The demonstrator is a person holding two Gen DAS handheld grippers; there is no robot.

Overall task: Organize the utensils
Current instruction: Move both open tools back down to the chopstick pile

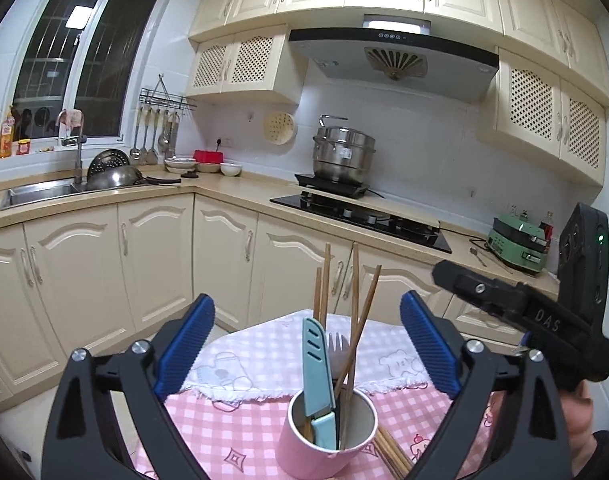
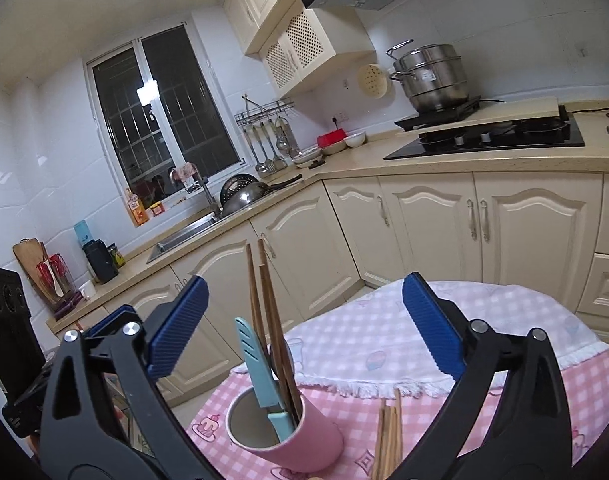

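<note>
A pink cup point(image 1: 328, 432) is seen low in the centre of the left wrist view, standing on a small table covered by a pink checked cloth point(image 1: 232, 440) with a white towel point(image 1: 240, 360) laid over its far part. Already placed in the cup are a sheathed blue knife point(image 1: 318, 364), a fork point(image 1: 338, 350) and several wooden chopsticks point(image 1: 358, 300), all leaning upright.

The left gripper point(image 1: 306, 344) is held wide open, its blue pads well apart on either side of the cup, and nothing is gripped. The right gripper point(image 2: 304, 328) is likewise spread fully and holds nothing; in its view the cup sits low and left of centre.

The sorting is judged mostly done but not finished: a bundle of loose chopsticks point(image 2: 388, 436) is still left lying on the cloth just beside the cup, at the bottom of the frame. These remain to be gathered and dropped into the cup.
</note>
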